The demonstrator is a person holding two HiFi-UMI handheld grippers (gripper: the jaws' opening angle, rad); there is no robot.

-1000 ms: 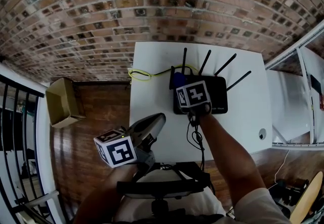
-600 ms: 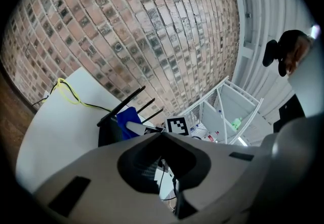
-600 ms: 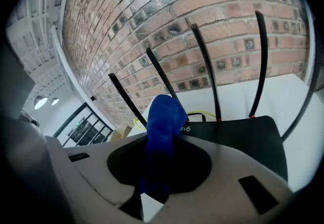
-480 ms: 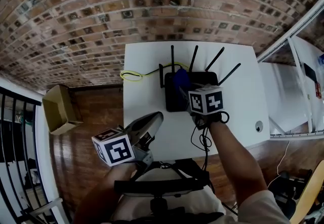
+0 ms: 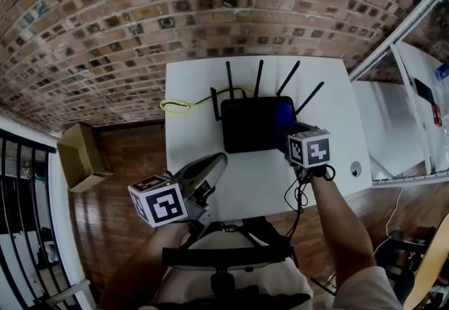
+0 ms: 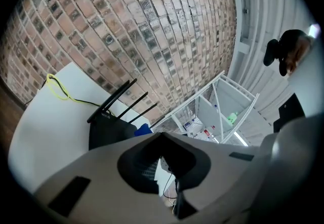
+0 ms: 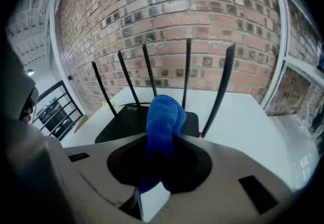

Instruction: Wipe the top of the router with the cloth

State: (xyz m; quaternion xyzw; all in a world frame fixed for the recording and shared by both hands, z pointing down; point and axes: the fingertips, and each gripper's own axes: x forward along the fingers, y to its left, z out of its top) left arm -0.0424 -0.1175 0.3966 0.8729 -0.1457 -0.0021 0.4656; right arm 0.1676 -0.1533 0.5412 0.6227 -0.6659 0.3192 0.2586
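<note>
Rightward along the router the right gripper had slid, jaws clamped on the blue cloth, which pressed the router's right end. Near the table's front edge, the left gripper hung closed, empty.

The worktop lies bare to the left of the router and along its front strip, so passage is open there. Five antennas stand fanned along the router's rear edge, with the brick wall beyond them, barring the back. A yellow cable loops at the back left. The right tool, clamping a blue cloth, occupies the router's right front corner, and a black cord loops below it. The left tool hangs at the front left edge, apart from the router.
</note>
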